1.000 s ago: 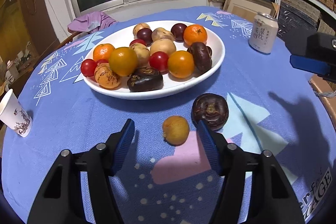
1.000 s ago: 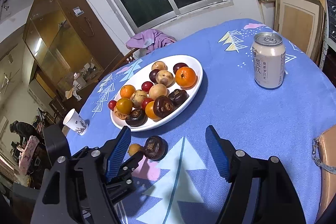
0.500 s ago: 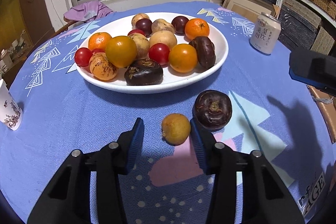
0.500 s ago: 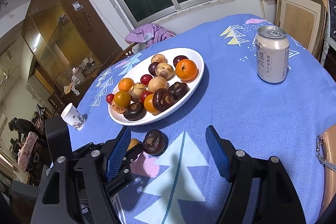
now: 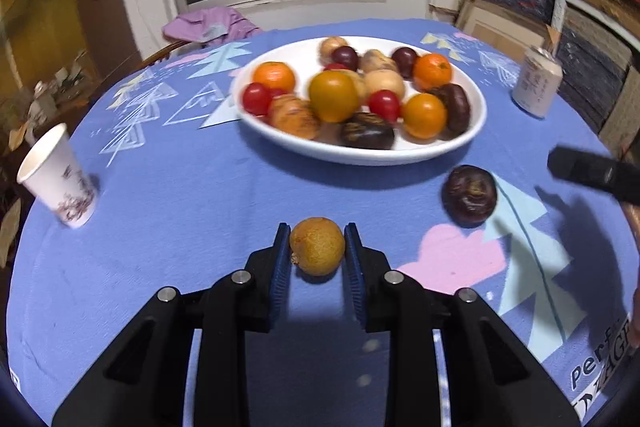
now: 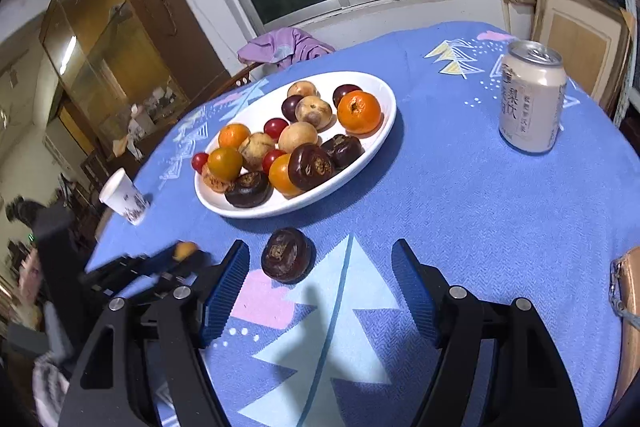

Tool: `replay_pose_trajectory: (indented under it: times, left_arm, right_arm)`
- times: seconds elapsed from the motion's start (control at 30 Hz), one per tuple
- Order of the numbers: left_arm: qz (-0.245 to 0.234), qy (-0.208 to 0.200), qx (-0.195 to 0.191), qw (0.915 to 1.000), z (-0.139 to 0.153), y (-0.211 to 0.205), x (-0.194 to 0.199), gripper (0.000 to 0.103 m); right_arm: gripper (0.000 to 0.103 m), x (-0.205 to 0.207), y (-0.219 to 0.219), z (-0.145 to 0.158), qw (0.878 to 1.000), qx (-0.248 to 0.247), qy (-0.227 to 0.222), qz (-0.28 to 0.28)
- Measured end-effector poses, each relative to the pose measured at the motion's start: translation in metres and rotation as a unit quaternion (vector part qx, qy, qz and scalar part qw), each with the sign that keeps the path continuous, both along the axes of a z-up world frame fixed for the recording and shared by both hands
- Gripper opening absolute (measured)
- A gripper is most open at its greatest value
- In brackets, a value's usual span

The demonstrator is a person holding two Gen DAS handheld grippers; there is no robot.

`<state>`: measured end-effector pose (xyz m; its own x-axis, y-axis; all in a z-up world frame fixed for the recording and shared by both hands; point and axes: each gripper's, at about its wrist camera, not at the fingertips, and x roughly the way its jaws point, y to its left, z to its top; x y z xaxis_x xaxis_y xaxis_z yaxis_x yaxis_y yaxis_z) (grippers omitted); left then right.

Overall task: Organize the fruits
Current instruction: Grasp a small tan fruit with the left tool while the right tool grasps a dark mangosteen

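My left gripper (image 5: 317,231) is shut on a small yellow-brown fruit (image 5: 317,247), both blue pads pressing its sides, just above the blue tablecloth. To its right a dark purple fruit (image 5: 470,195) lies loose on the cloth. Behind them a white plate (image 5: 360,157) holds several oranges, red tomatoes, tan and dark fruits. In the right wrist view my right gripper (image 6: 320,247) stands open over the cloth, with the dark purple fruit (image 6: 287,254) just ahead, nearer its left finger. The left gripper with the yellow-brown fruit (image 6: 185,250) shows blurred at the left.
A drink can (image 6: 530,99) stands at the back right of the round table. A paper cup (image 5: 60,179) leans near the left edge. A purple cloth (image 5: 208,25) hangs over a chair behind the table. A brown bag (image 6: 628,299) lies at the right edge.
The left jaws have closed onto the yellow-brown fruit and carried it left, away from the dark purple fruit. The right gripper, still open, has come closer to the dark fruit.
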<state>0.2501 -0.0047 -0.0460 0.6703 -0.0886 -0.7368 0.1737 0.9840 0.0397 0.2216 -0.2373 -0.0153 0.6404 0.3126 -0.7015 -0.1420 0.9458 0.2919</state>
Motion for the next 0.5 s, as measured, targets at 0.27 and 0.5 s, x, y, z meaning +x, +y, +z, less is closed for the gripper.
replay_pose_trajectory:
  times: [0.27,0.5]
  left_arm:
    - [0.008,0.0,-0.003,1.0,-0.002,0.015,-0.008,0.027]
    - [-0.001,0.003,-0.003,1.0,-0.006,0.01,-0.009,0.027]
  right_arm:
    - [0.075,-0.001,0.043,-0.012,0.991,-0.122,-0.034,0.031]
    - [0.072,0.01,0.071,-0.024,0.982,-0.18,-0.036,0.052]
